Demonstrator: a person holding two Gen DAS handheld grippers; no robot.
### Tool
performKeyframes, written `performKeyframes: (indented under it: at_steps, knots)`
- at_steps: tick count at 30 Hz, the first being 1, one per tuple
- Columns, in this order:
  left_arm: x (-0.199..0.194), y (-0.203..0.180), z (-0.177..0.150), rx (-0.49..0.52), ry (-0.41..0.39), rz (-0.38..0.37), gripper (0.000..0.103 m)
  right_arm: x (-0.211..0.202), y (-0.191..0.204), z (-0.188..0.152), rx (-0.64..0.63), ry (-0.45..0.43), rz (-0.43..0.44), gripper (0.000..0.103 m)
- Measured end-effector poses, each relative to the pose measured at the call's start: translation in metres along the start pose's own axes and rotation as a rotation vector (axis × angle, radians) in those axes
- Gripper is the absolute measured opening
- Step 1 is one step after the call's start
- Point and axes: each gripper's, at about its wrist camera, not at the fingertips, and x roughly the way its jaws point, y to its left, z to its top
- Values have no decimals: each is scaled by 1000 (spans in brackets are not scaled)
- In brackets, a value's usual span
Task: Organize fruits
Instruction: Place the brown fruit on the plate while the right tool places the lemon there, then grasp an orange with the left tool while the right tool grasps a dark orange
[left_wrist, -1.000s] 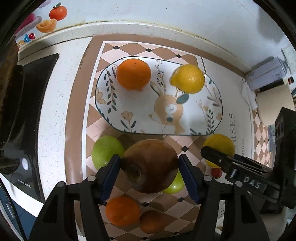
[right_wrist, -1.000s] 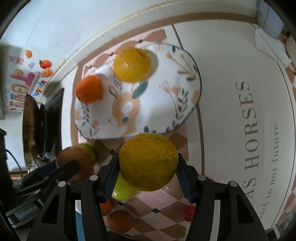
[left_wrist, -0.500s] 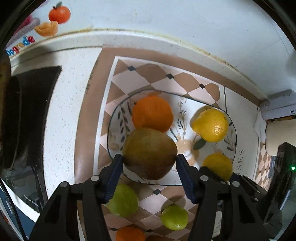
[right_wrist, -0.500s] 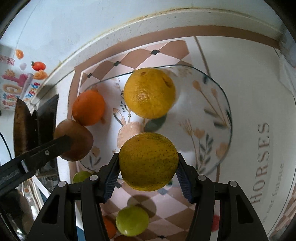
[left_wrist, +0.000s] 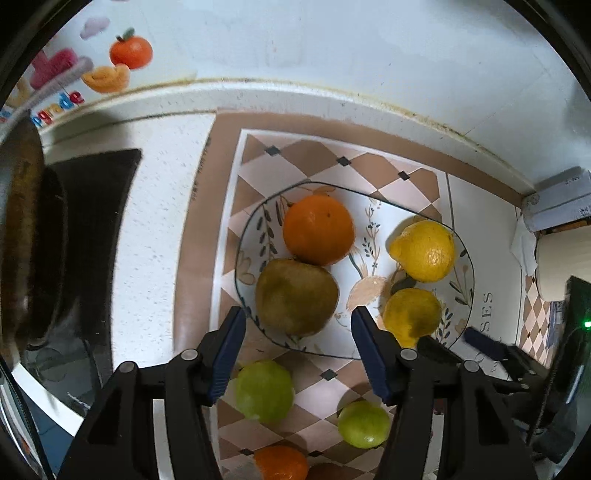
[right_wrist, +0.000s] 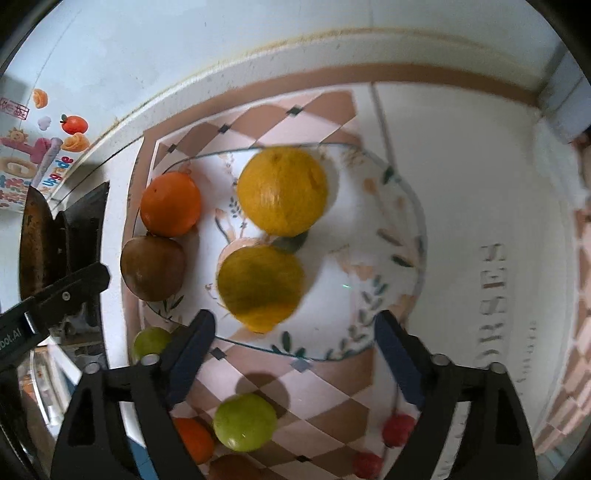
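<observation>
A floral plate (left_wrist: 373, 343) (right_wrist: 391, 325) lies on the checkered mat. On it are an orange (left_wrist: 317, 229) (right_wrist: 170, 204), a brown pear (left_wrist: 296, 296) (right_wrist: 152, 268), a yellow lemon (left_wrist: 424, 250) (right_wrist: 282, 191) and a greenish-yellow citrus (left_wrist: 411, 316) (right_wrist: 259, 287). My left gripper (left_wrist: 297, 345) is open and empty, just behind the pear. My right gripper (right_wrist: 293, 352) is open and empty, just behind the greenish-yellow citrus.
Off the plate on the mat lie two green fruits (left_wrist: 265, 391) (left_wrist: 363, 424), an orange (left_wrist: 280, 462) and small red fruits (right_wrist: 398, 429). A dark stove and pan (left_wrist: 33, 236) stand at the left. A wall runs along the back. Boxes (left_wrist: 557, 201) are at the right.
Both grippers opened. The left let go of the brown pear and the right let go of the greenish-yellow citrus; both fruits now rest on the plate. Both grippers drew back slightly.
</observation>
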Motion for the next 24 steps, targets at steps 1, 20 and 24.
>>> performKeyframes:
  at_steps: [1,20,24]
  knots:
    - [-6,0,-3,11,-15,12,67,-8,0,-4,-9,-17,-23,92]
    - [-94,-6,-89,75,-243,106,88,-124,18,-82,-78,-247,-146,94]
    - [-114,-6,-104,78,-294,106,88,-142,22,-97,-77,-276,-134,94]
